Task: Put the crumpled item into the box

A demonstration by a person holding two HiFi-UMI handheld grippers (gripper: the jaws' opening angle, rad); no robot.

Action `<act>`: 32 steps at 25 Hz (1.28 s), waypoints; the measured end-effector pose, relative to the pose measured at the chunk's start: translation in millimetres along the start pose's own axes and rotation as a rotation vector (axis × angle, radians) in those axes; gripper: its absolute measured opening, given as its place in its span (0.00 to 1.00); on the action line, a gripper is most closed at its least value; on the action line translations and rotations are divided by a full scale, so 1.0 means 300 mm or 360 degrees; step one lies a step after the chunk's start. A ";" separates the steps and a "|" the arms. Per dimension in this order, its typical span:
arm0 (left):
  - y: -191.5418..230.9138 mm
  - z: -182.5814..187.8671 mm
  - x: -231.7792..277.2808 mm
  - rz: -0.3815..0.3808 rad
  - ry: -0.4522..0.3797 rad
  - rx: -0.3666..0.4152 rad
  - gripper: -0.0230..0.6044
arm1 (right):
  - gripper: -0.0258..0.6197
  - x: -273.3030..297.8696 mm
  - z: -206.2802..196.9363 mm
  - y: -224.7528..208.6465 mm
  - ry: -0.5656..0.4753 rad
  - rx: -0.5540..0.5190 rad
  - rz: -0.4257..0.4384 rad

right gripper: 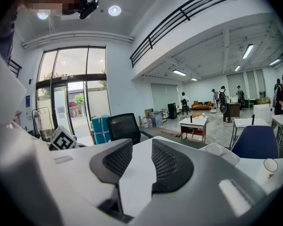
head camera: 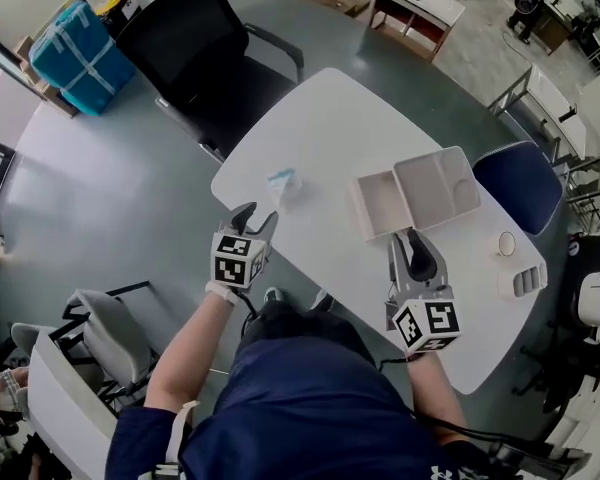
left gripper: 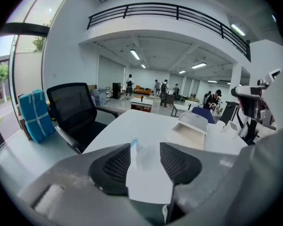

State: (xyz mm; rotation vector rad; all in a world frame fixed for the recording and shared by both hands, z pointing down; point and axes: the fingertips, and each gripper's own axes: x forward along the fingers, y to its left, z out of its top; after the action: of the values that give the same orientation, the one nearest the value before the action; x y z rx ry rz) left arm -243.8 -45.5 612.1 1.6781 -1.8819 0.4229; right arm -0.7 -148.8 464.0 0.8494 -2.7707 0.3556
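The crumpled item [head camera: 283, 183], a wad of clear plastic with a blue edge, lies on the white table [head camera: 320, 118], apart from the box. The open white box [head camera: 383, 204] sits to the right with its lid [head camera: 438, 183] folded back. My left gripper [head camera: 259, 214] is at the table's near edge, just short of the item, and stands open. In the left gripper view the item [left gripper: 139, 155] shows ahead through the gap of the left gripper [left gripper: 145, 146], untouched by the pads. My right gripper [head camera: 408, 236] points at the box's near side. The right gripper [right gripper: 141, 145] is open and empty.
A black office chair [head camera: 205, 58] stands at the table's far side and a blue chair [head camera: 520, 183] at its right. A paper cup [head camera: 506, 243] and a white slotted object [head camera: 525, 280] sit near the table's right end. A blue wrapped package [head camera: 75, 53] is on the floor.
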 end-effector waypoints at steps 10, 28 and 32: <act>0.046 -0.111 0.326 -0.0222 0.0360 0.0156 0.33 | 0.23 0.030 -0.106 -0.011 0.0135 0.0102 -0.0233; 0.075 -0.176 0.527 -0.0264 0.0622 0.0230 0.08 | 0.21 -0.030 -0.180 -0.054 0.0155 0.0240 -0.0475; 0.076 -0.164 0.517 -0.0294 0.0599 0.0254 0.05 | 0.20 -0.018 -0.178 -0.036 0.0152 0.0228 -0.0467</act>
State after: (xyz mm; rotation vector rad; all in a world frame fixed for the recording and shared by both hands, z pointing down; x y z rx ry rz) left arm -262.7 -136.3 747.7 1.7145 -1.4402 0.7698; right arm 17.2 -139.0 514.8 1.2200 -2.5076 0.5290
